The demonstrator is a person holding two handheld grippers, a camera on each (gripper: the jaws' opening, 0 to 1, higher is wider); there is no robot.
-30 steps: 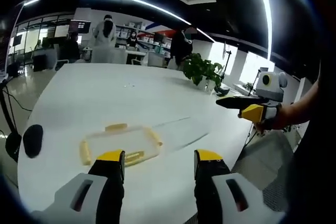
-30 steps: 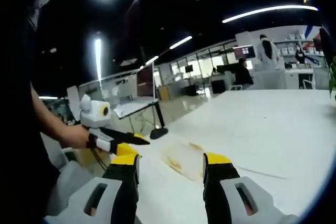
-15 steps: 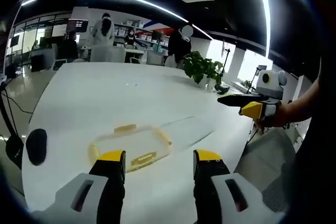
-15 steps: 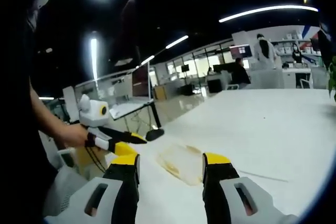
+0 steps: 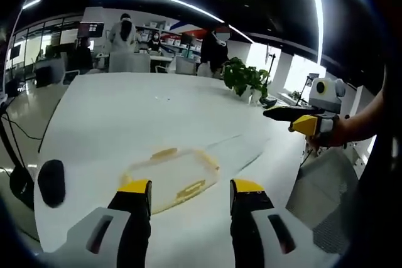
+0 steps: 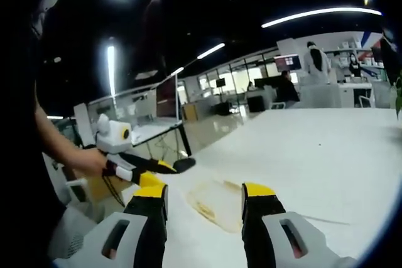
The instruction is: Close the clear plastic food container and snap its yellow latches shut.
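Clear plastic food container w/ yellow latches [image 5: 171, 177] lies flat on white table [image 5: 125, 117], just ahead of left gripper [image 5: 190, 196], jaws wide, empty. Right gripper [image 6: 202, 200] likewise wide, empty, container [image 6: 217, 203] dead ahead btwn its jaws; neither touching.

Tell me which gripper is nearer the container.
Left, as far as I can judge. The left gripper hovers just short of the container; the right gripper is held off to its side, past the table edge.

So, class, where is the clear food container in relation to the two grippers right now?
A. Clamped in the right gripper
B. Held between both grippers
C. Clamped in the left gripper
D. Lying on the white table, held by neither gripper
D: the clear food container lies flat on the white table, beyond the open left gripper and the open right gripper.
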